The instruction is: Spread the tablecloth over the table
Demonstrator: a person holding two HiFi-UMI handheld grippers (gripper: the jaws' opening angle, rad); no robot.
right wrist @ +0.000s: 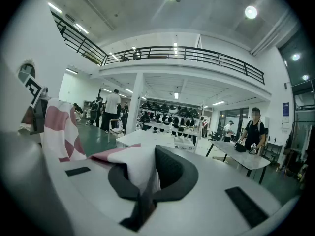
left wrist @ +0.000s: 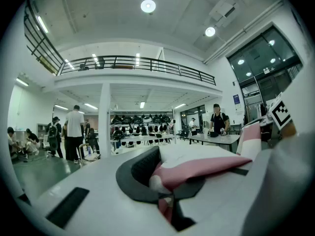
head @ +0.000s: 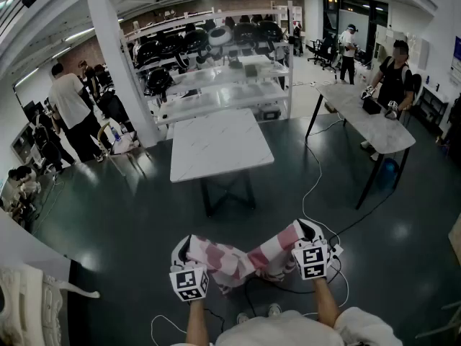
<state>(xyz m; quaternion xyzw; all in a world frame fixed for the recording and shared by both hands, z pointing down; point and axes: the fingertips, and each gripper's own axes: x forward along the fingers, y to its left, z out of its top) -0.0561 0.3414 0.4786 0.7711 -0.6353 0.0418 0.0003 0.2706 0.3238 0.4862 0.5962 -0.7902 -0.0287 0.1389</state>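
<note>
A pink and white checked tablecloth [head: 245, 259] hangs bunched between my two grippers, low in the head view. My left gripper [head: 184, 249] is shut on one edge of the tablecloth [left wrist: 197, 168]. My right gripper [head: 308, 231] is shut on another edge of the tablecloth [right wrist: 130, 163], held a little higher. The white marble-topped table [head: 220, 143] stands ahead on the dark floor, some way beyond the cloth and bare. The same table [right wrist: 142, 137] shows past the right gripper's jaws.
A second long table [head: 364, 114] stands at the right with a person working at it. Shelving racks [head: 216, 71] with dark helmets fill the back. People stand and sit at the left. A white cable [head: 317, 186] runs across the floor to my right.
</note>
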